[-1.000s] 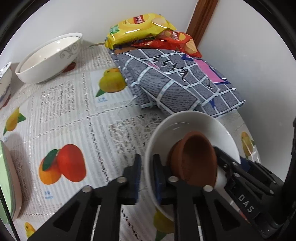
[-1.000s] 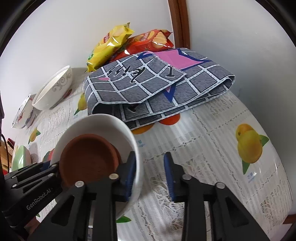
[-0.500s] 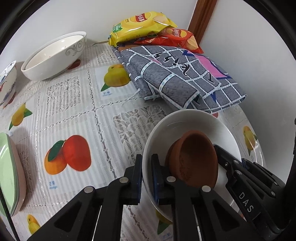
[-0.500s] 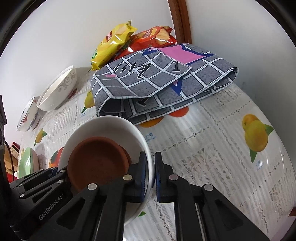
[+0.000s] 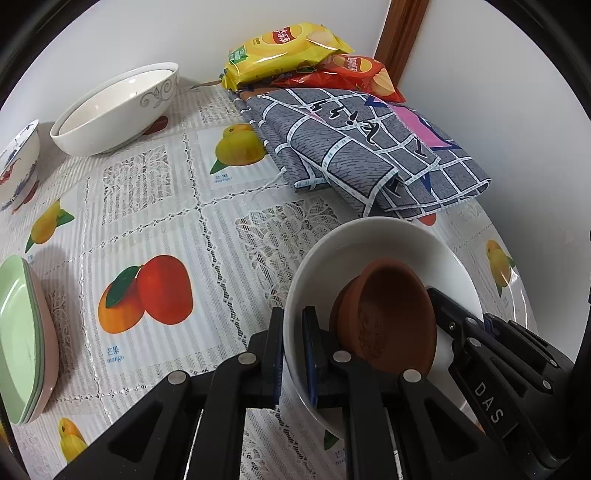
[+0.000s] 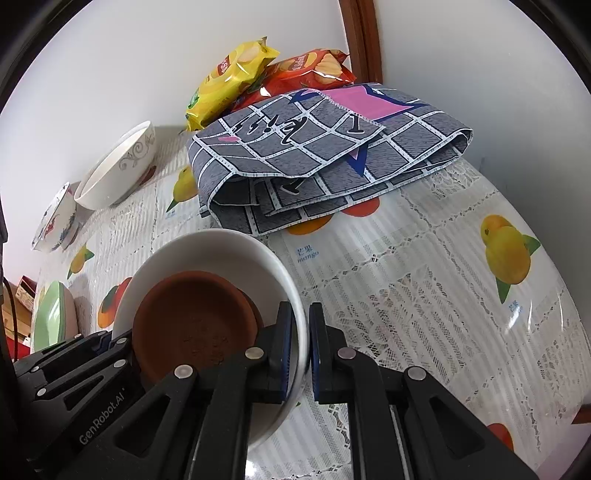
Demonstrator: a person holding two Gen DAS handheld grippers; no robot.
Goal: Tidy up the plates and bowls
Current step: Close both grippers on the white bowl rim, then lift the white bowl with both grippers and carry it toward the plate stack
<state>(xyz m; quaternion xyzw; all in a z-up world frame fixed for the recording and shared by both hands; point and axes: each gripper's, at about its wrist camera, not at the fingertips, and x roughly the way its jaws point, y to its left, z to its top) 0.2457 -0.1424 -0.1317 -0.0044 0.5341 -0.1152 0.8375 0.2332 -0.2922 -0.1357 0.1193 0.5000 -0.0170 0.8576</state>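
A white bowl (image 5: 373, 247) holds a small brown clay bowl (image 5: 388, 314), tilted inside it. My left gripper (image 5: 293, 350) is shut on the white bowl's left rim. My right gripper (image 6: 301, 347) is shut on its right rim; the white bowl (image 6: 207, 251) and the clay bowl (image 6: 195, 325) also show in the right wrist view. Both hold it above the fruit-print tablecloth (image 5: 155, 192). A large white patterned bowl (image 5: 114, 110) and a small painted bowl (image 5: 18, 158) stand at the back left. Stacked green and pink plates (image 5: 22, 339) lie at the left edge.
A folded grey checked cloth (image 5: 369, 151) lies at the back right, just beyond the held bowl. Yellow (image 5: 284, 48) and red (image 5: 354, 74) snack bags lean in the corner by a wooden door frame (image 5: 402, 33). White walls bound the table at the back and right.
My right gripper has closed on the white bowl's right rim. Both grippers have lifted the bowl and drawn it back from the cloth, with the clay bowl still inside.
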